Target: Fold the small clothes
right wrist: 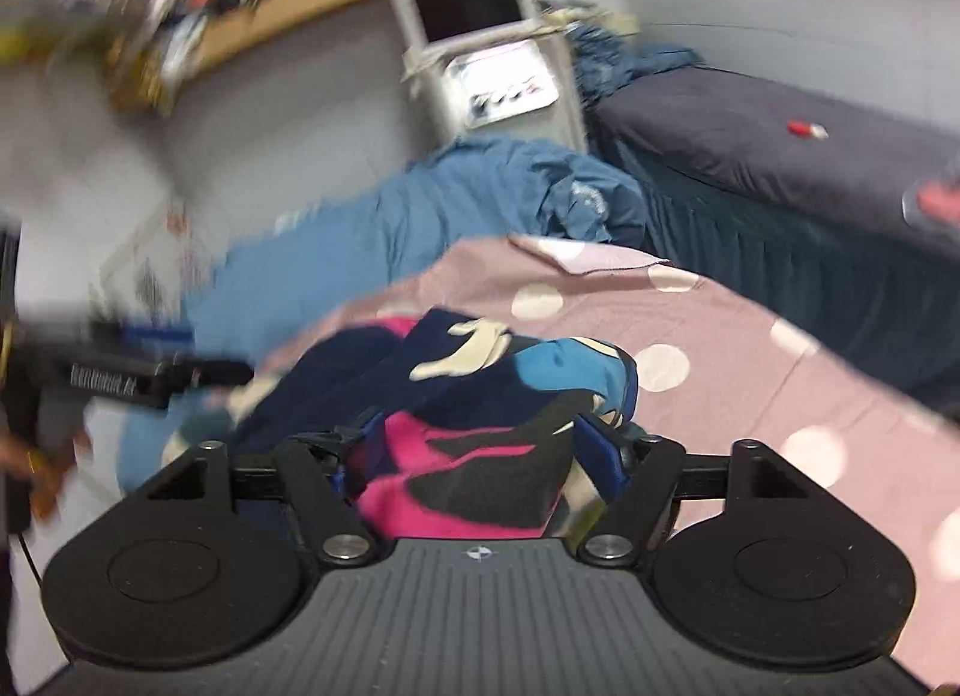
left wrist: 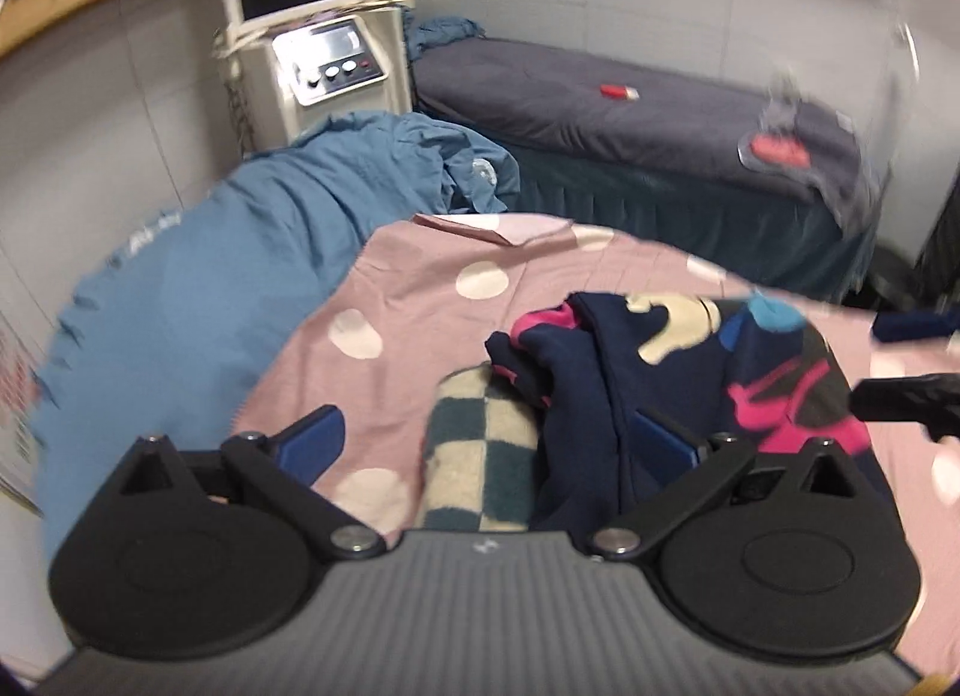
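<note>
A small navy garment (left wrist: 690, 372) with pink, cream and blue patches lies bunched on a pink sheet with white dots (left wrist: 420, 306). A green-and-cream checked cloth (left wrist: 480, 456) sits beside it, partly under its left edge. My left gripper (left wrist: 489, 441) is open wide. The checked cloth and the garment's navy edge lie below the gap, and its right finger (left wrist: 666, 438) is over the navy fabric. My right gripper (right wrist: 480, 444) is also open, with the garment's pink-and-black part (right wrist: 468, 480) bulging between its fingers. Each gripper shows at the edge of the other's view: right (left wrist: 900, 402), left (right wrist: 162, 375).
A rumpled blue cover (left wrist: 270, 228) lies beyond the pink sheet on the left. Behind it stands a white machine with a screen (left wrist: 300, 24). A grey-covered bed (left wrist: 630, 102) with a small red object (left wrist: 618, 92) runs along the far wall. A cluttered wooden shelf (right wrist: 240, 6) hangs above.
</note>
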`<state>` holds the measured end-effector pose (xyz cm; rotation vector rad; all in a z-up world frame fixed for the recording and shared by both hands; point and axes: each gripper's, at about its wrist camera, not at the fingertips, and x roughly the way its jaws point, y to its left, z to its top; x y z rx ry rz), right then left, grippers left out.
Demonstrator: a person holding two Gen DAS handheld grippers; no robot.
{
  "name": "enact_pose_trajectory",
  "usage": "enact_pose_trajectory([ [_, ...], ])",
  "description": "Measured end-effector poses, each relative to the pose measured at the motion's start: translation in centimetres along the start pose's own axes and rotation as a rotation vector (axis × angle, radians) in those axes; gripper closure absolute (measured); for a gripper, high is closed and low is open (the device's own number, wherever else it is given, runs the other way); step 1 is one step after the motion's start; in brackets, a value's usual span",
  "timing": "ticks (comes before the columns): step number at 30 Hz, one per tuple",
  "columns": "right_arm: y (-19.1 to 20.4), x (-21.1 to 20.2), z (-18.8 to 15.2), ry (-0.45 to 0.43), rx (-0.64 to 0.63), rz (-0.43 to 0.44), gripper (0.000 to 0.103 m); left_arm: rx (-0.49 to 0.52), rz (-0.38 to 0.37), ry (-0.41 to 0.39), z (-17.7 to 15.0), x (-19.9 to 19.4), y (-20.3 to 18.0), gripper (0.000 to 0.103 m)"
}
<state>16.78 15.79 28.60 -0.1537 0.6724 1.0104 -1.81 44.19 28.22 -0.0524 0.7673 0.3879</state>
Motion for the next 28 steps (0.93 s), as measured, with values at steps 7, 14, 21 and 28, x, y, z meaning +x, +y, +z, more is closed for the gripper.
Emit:
enact_pose_trajectory([
  [7,6.6,-1.1,1.6,0.230,-0.325,0.060,0.000,0.262,0.068,0.070,1.0,-1.8,-3.5,0.000],
  [14,8.0,-0.1,0.6,0.284,-0.375,0.025,0.000,0.373,0.185,0.073,0.2,-0.9,-5.2,0.000],
  [21,8.6,-0.7,0.5,0.253,-0.392,-0.016,0.000,0.329,0.162,0.074,0.5,-0.4,-4.0,0.000],
  [28,8.6,-0.5,0.9,0.256,-0.378,-0.041,0.000,0.337,0.161,0.058,0.1,-0.8,-3.9,0.000],
])
